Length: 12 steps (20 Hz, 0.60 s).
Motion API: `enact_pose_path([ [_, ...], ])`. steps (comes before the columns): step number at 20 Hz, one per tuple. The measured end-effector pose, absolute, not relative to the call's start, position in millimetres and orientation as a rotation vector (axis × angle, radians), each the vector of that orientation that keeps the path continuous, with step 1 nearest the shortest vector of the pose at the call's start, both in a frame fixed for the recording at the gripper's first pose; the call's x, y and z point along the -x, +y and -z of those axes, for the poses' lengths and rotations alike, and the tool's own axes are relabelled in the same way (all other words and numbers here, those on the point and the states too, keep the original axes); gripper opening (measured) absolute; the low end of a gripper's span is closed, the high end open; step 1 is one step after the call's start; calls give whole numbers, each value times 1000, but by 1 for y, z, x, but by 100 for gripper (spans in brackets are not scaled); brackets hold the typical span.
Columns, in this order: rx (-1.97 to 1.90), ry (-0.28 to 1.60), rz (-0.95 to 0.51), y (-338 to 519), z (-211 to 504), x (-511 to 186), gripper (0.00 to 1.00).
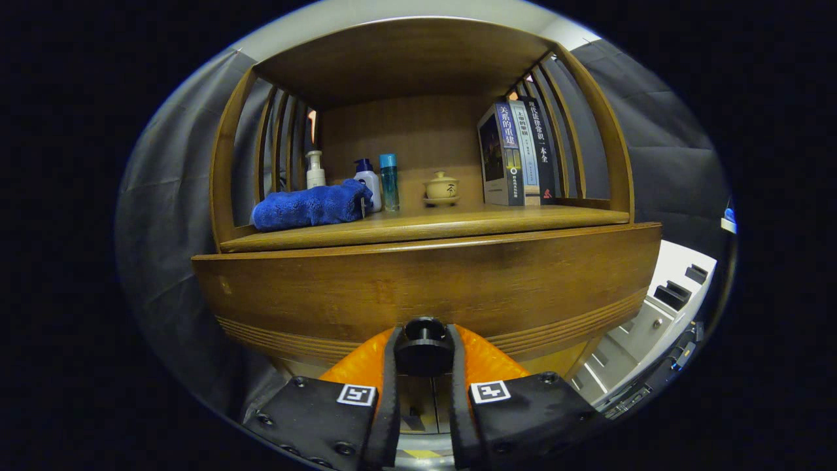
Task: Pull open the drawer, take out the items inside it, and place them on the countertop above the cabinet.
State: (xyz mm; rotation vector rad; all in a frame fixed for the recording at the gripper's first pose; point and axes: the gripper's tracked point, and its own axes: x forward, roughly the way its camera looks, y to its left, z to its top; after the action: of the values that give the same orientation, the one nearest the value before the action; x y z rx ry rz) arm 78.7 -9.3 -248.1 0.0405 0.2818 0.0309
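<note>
Tool (424,356) fingers clamp the drawer's dark knob (424,347), low centre of frame.
Opening step: the drawer front (425,281) looks shut or barely out, so next comes a straight pull back; contents hidden below the worktop (458,219).

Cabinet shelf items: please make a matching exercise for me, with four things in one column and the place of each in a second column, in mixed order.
Things:
1. blue towel
2. books
3. lidded cup
4. drawer knob

Places:
A. between the gripper fingers
B. upright at the shelf's end by the slats, beyond the cup
C. lying in front of the pump bottles
D. between the teal bottle and the books

Pairs: 1-C, 2-B, 3-D, 4-A
</note>
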Motion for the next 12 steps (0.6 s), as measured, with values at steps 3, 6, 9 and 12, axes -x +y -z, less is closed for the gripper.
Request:
enact_pose_path([
  [3,-24,292,-38,-11,247,-64,39],
  [6,-30,313,-39,-9,246,-49,39],
  [9,-23,332,-46,-9,246,-28,39],
  [12,-26,354,-57,-8,245,-9,39],
])
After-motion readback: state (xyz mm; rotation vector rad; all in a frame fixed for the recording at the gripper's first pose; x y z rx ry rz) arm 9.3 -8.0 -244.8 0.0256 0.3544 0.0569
